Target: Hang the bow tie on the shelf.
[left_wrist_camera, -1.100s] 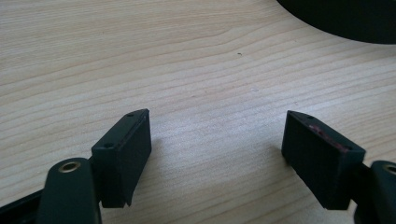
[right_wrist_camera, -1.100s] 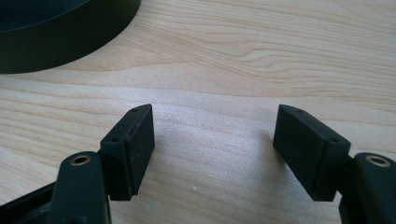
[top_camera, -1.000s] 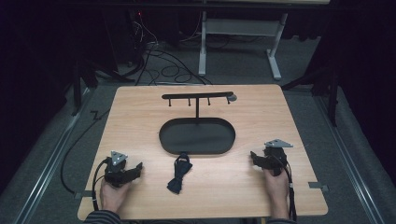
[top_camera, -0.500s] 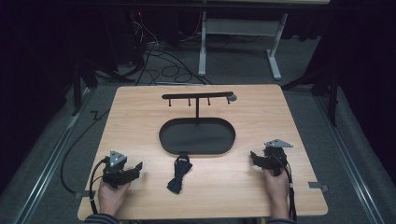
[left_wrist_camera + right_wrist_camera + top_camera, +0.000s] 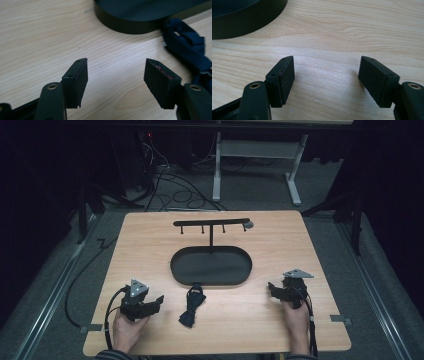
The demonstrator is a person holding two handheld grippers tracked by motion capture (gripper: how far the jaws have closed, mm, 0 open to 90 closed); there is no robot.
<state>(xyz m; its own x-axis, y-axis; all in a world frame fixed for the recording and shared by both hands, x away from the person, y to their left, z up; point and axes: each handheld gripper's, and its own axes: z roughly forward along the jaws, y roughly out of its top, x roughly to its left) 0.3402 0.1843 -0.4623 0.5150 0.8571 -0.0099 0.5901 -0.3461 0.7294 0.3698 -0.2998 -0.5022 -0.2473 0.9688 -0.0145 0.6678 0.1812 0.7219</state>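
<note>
A black oval tray (image 5: pixel 211 266) with a T-shaped hook stand (image 5: pixel 211 224) rising from its far side sits mid-table. A dark blue knotted strap (image 5: pixel 192 304) lies just in front of the tray; in the left gripper view the strap (image 5: pixel 187 46) is at the right, beside the tray wall (image 5: pixel 130 23). My left gripper (image 5: pixel 158 301) rests on the table at the front left, open and holding nothing, its jaws (image 5: pixel 116 75) wide apart over bare wood. My right gripper (image 5: pixel 272 288) rests at the front right, also open (image 5: pixel 327 72), with the tray wall (image 5: pixel 247 21) ahead on its left.
The wooden table (image 5: pixel 280 245) has bare surface on both sides of the tray. Beyond its far edge stand a white desk frame (image 5: pixel 260 165) and loose cables (image 5: pixel 165 175) on the floor. Each gripper's cable trails off the front edge.
</note>
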